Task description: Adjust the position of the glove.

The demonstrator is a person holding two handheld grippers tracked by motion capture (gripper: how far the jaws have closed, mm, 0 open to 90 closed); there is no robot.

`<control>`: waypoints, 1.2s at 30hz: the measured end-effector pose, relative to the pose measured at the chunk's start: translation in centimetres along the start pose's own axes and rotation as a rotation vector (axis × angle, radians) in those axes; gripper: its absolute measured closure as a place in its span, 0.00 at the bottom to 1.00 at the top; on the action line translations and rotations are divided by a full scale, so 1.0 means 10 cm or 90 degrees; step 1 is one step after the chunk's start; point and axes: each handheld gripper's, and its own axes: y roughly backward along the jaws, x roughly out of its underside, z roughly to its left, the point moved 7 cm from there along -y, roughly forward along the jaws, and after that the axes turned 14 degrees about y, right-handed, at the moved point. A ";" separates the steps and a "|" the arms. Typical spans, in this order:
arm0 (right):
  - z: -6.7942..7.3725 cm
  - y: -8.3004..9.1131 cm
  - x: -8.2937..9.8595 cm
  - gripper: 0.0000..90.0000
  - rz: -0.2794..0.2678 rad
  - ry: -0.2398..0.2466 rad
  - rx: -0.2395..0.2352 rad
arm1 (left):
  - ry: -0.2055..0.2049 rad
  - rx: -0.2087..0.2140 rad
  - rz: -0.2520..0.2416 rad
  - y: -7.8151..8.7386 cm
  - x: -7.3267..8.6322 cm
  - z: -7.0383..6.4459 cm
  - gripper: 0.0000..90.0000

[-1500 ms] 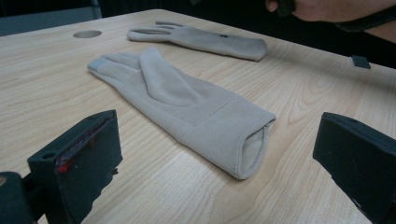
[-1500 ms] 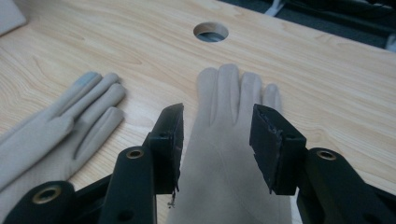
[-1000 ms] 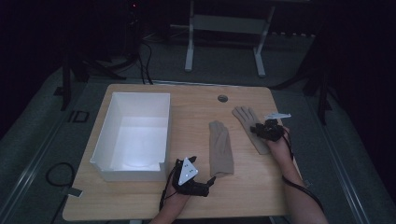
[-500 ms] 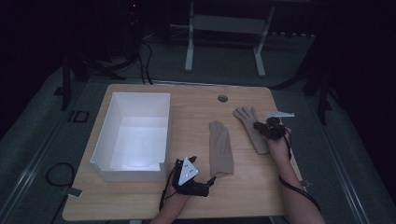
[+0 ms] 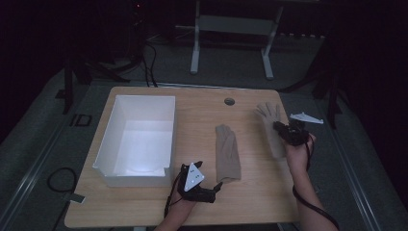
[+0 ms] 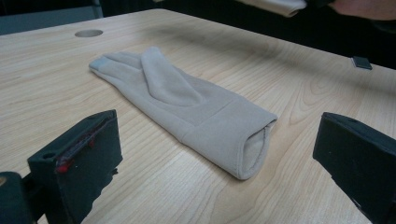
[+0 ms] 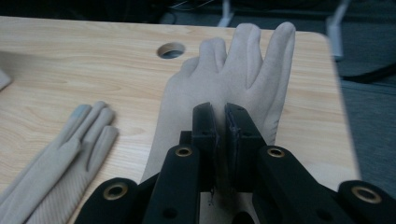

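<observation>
- The right hand-held gripper [image 5: 284, 131] sits at the right side of the wooden counter [image 5: 202, 103], its jaws pressed together and pinching the fabric of the right-hand beige glove [image 5: 270, 118].
- In the right gripper view that glove [image 7: 233, 74] spreads out ahead of the jaws, its fingers pointing toward the far edge of the counter [image 7: 70, 51]; whether its cuff end is raised off the wood cannot be told.
- A round grommet hole [image 7: 171, 50] lies in the counter just beside the glove's outermost finger; in the high view the same hole [image 5: 229, 101] is near the far edge.
- The second beige glove [image 5: 227, 151] lies flat near the middle of the counter, well apart from the pinched one, fingers toward the far edge and cuff toward the person.
- In the right gripper view this second glove [image 7: 60, 154] shows at lower left, with grey fingertip patches.
- The left hand-held gripper [image 5: 216, 186] rests near the front edge of the counter, just short of the second glove's cuff, a grey three-cornered plate on its top.
- Its jaws are spread wide: in the left gripper view they stand either side of the glove's [image 6: 187, 107] open cuff without touching it.
- A white rectangular bin [image 5: 117, 168] stands on the left part of the counter, beside the left hand-held gripper and apart from both gloves.
- The person's forearms come in from the bottom of the high view.
</observation>
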 end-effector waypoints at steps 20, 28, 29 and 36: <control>0.00 0.29 0.65 0.93 0.057 -0.075 0.079 | -0.004 -0.002 0.001 0.00 0.00 0.00 0.02; 0.02 0.12 0.91 0.92 0.101 -0.076 0.077 | -0.004 -0.001 0.001 0.00 0.00 -0.01 0.02; 0.03 0.08 0.95 0.92 0.109 -0.071 0.074 | -0.004 -0.001 0.001 0.00 0.00 -0.01 0.02; 0.04 0.02 1.04 0.87 0.124 -0.070 0.061 | -0.007 -0.001 0.001 0.00 0.00 -0.01 0.02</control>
